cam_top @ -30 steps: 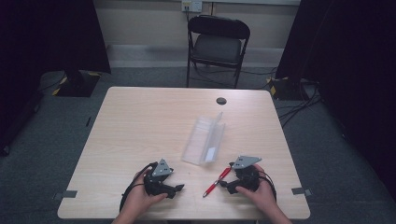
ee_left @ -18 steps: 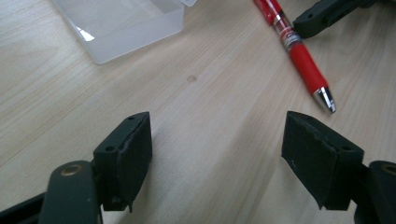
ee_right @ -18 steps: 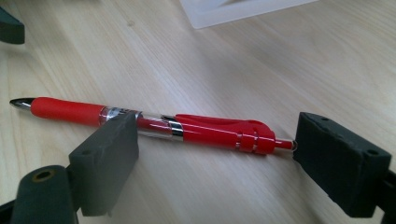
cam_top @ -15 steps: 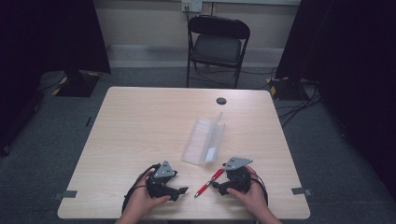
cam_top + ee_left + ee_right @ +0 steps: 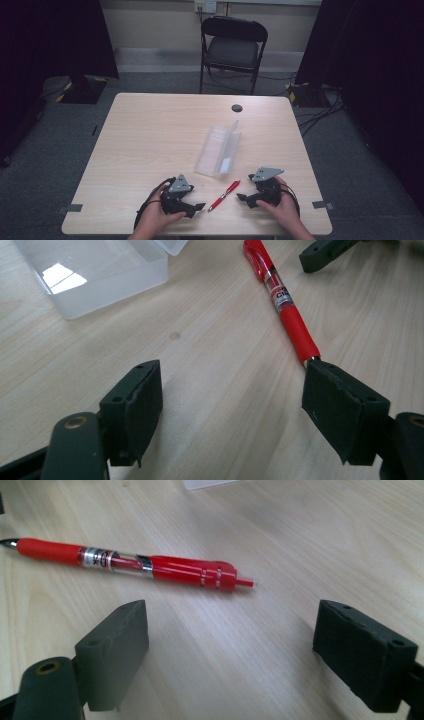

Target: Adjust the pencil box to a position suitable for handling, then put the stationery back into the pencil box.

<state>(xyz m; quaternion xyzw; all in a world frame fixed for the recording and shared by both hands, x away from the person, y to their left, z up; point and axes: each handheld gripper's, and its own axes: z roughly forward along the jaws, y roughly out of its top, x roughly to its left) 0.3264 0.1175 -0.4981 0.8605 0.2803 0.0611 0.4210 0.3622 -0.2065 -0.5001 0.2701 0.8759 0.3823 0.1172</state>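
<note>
A red click pen (image 5: 224, 195) lies flat on the wooden table (image 5: 150, 140) near its front edge, between the two grippers. My left gripper (image 5: 196, 208) rests to the pen's left, open, with the pen's tip just beyond one pad (image 5: 340, 410) in the left gripper view; nothing sits between its jaws (image 5: 235, 405). My right gripper (image 5: 243, 201) is to the pen's right, open (image 5: 240, 650) and empty. The pen (image 5: 150, 565) lies crosswise just ahead of it, apart from the pads. The pen (image 5: 285, 305) touches neither gripper that I can see.
A clear plastic case (image 5: 220, 147) lies open on the table just beyond the pen, its lid standing up; its near corner (image 5: 95, 275) is close ahead of the left gripper. A black folding chair (image 5: 232, 50) stands behind the table. A dark cable hole (image 5: 237, 108) is at the far edge.
The right hand and its gripper have drawn back toward the near edge. The pen has shifted slightly left and now lies free. The left gripper has barely moved.
</note>
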